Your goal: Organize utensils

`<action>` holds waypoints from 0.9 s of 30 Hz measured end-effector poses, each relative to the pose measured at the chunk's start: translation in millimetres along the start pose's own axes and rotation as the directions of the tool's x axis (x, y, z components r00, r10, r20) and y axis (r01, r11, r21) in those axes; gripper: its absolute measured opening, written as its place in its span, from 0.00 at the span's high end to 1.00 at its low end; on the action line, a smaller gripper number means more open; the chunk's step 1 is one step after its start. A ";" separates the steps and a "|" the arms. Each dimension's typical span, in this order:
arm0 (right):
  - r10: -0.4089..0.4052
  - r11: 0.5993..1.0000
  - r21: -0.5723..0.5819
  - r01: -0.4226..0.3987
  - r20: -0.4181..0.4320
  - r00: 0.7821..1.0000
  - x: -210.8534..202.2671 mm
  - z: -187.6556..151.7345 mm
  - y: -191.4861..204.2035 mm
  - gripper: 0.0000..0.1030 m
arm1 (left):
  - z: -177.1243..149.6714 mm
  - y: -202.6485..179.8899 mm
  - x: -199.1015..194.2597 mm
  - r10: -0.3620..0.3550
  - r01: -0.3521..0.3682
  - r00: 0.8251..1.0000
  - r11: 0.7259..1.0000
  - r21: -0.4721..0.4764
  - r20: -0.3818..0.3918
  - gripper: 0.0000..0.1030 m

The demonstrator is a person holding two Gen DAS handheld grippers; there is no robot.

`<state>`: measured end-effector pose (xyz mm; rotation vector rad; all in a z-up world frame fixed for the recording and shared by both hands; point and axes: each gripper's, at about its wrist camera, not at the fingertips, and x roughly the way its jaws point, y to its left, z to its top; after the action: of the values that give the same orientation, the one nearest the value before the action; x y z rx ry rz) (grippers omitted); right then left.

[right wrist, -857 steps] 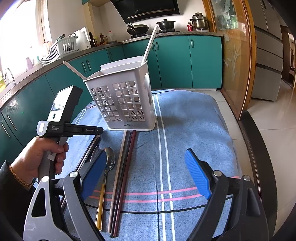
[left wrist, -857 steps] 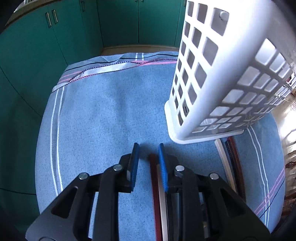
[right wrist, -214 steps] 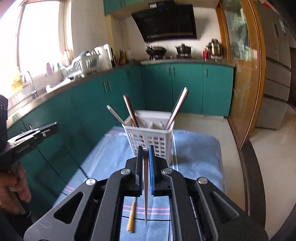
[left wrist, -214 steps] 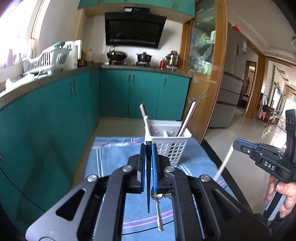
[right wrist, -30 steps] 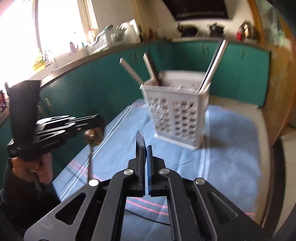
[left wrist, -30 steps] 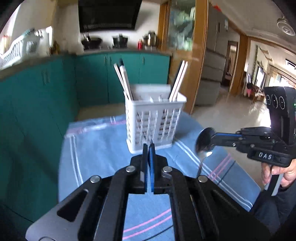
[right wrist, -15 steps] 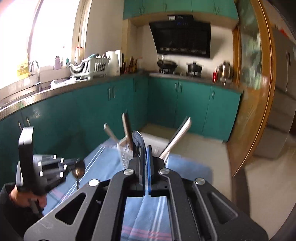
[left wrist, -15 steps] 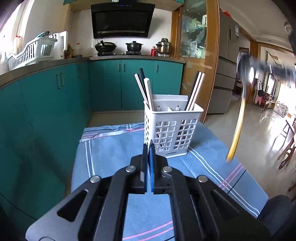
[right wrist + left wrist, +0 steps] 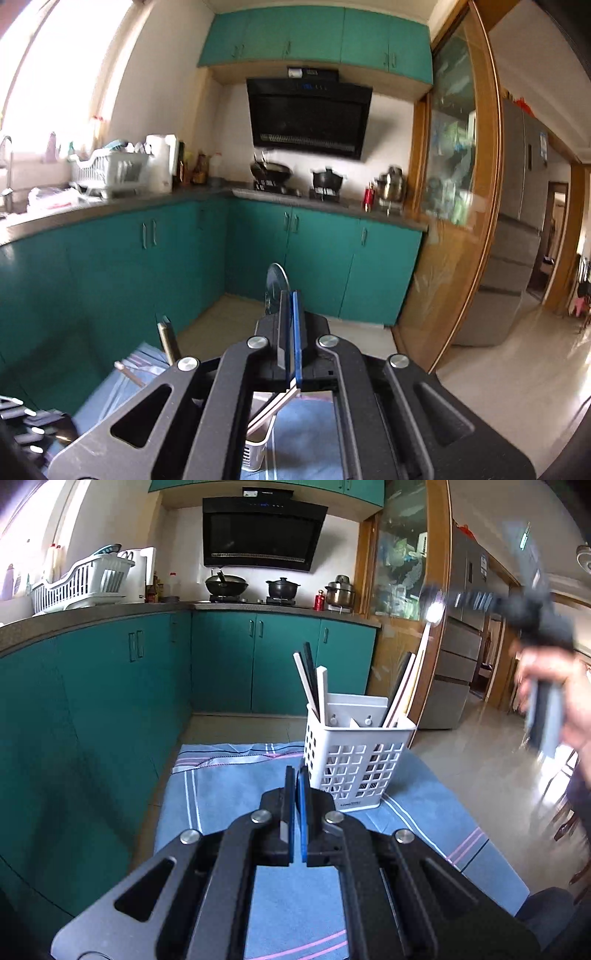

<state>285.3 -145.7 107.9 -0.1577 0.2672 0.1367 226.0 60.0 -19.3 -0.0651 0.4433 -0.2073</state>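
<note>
Starting with the biggest thing, what carries it all?

It is the surface, covered by a blue cloth [image 9: 229,782]. On the cloth stands a white basket [image 9: 354,760], upright. I judge it as light plastic, so a knock on its rim can push or tip it.

And the two tools?

The left tool [image 9: 296,775] is low in front of the basket, pressed fully together with nothing between the pads. The right tool [image 9: 290,306] is high above the basket, also pressed together, but it holds a spoon [image 9: 275,284].

What is already in the basket?

Several chopsticks [image 9: 314,679] lean in the left and right parts. A middle part seems free, but I cannot see inside it.

How is the spoon held?

The round bowl stands up above the pads, so the grip is near the neck. In the left view the spoon is blurred, and its handle [image 9: 424,646] hangs down toward the basket.

How will it handle?

I think it is stiff, light metal, smooth and a little slippery. The thin neck can turn between the pads like on a pin. The flat part of the handle is a safer place to take it.
</note>
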 end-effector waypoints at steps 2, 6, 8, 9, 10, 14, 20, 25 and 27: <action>-0.027 1.000 0.008 0.027 -0.007 1.000 17.5 -23.7 4.3 0.98 | 1.0 1.9 -2.2 0.008 -0.008 1.000 1.000 -0.008 0.012 0.98; -0.007 1.000 0.010 0.007 -0.054 0.999 38.7 -67.1 11.3 0.98 | 1.9 6.1 -4.1 0.019 -0.018 0.999 0.999 -0.027 0.027 0.98; -0.003 1.000 0.027 0.004 -0.051 0.999 37.7 -77.7 12.0 0.98 | 2.0 6.2 -2.1 0.020 -0.019 1.000 0.999 -0.029 0.022 0.98; 0.013 0.999 0.046 -0.010 -0.052 0.999 36.2 -78.6 10.3 0.99 | 1.8 5.6 -0.5 0.021 -0.021 1.000 0.999 -0.027 0.017 0.98; 0.032 0.998 0.063 -0.028 -0.055 0.998 33.5 -77.4 8.8 0.99 | 1.6 5.1 0.3 0.022 -0.022 1.000 0.999 -0.027 0.016 0.98; 0.139 0.986 0.103 -0.130 -0.088 0.986 17.8 -57.4 1.4 0.99 | 2.1 5.0 1.4 0.013 -0.012 1.000 0.999 -0.034 0.016 0.98; 0.250 0.947 0.248 -0.204 -0.172 0.953 -37.2 -90.8 -30.4 0.18 | 2.4 10.3 2.2 0.004 -0.003 1.000 0.997 -0.075 0.022 0.98; 0.249 0.950 0.253 -0.181 -0.271 0.930 -93.7 -156.8 -45.0 0.18 | 27.5 -0.6 -18.3 0.074 -0.067 0.989 0.996 -0.056 0.130 0.98; 0.239 0.951 0.268 -0.154 -0.326 0.915 -114.2 -187.1 -48.4 0.18 | 47.1 -9.8 -20.1 0.120 -0.115 0.979 0.993 -0.039 0.165 0.98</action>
<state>136.7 -238.3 -32.5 0.0865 0.6594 0.2775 226.7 55.5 32.7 -0.0839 0.2813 -0.0784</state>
